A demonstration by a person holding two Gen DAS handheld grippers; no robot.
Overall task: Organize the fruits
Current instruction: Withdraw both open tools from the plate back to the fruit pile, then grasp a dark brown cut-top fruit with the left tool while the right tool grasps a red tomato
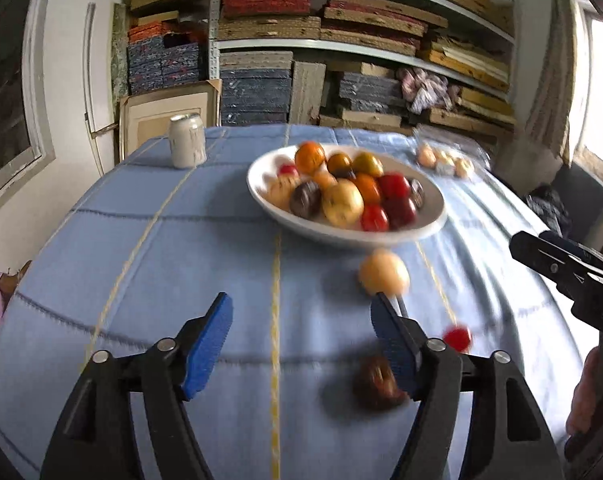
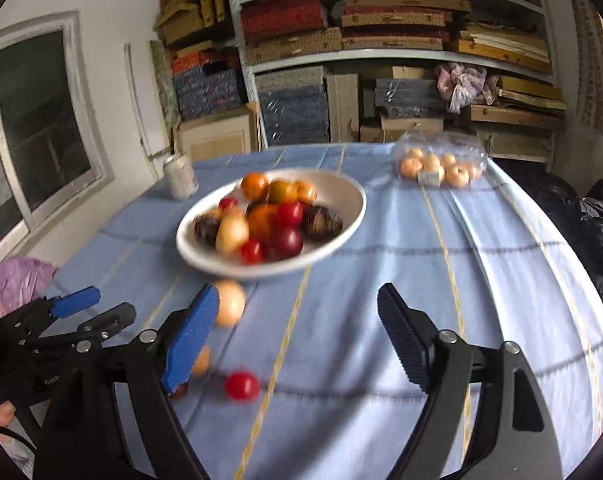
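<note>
Blue cloth covers the table under my tongs. My left tongs gape wide with nothing between the pads; my right tongs gape wide too, holding nothing. The white bowl sits heaped with fruit. Near its rim lie a pale fruit, a red one and a dark one.

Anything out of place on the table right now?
Yes: three fruits lie loose on the tablecloth in front of the white bowl: a pale yellow fruit, a small red fruit and a dark fruit.
</note>
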